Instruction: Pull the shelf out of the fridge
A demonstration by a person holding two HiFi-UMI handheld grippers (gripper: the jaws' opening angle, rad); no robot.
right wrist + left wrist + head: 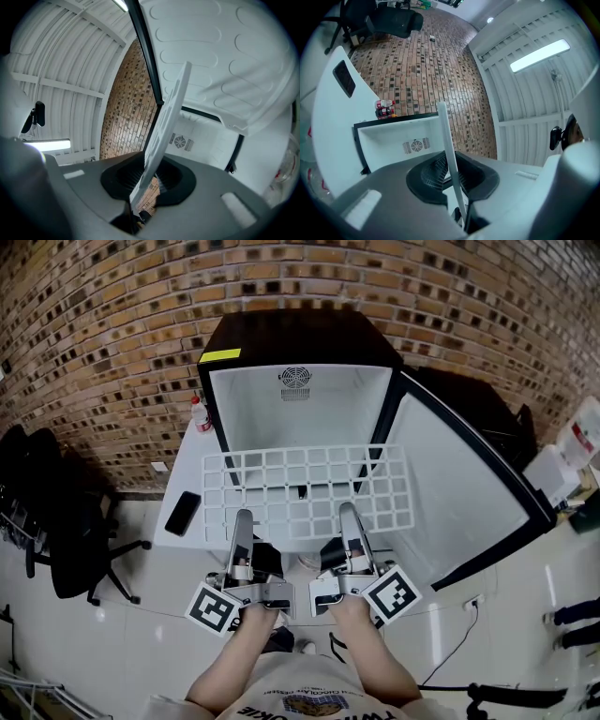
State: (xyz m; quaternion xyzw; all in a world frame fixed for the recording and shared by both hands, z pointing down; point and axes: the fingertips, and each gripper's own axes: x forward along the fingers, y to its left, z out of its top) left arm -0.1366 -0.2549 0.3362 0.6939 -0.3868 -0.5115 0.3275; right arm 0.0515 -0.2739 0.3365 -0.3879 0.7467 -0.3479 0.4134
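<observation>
Together, left tool (244, 517) and right tool (349, 512) clamp shelf (309, 480); fridge label (220, 355) illegible.

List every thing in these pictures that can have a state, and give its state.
Fridge: open, no shelf inside.
Door: swung wide open.
Shelf: out in front of the fridge, held by its near edge.
Left gripper: shut on the shelf.
Right gripper: shut on the shelf.
Phone: lying flat, screen dark.
Bottle: standing beside the fridge.

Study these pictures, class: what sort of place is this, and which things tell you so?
Probably an office or lab workroom, not a home kitchen: brick wall, black office chair, small fridge.
</observation>
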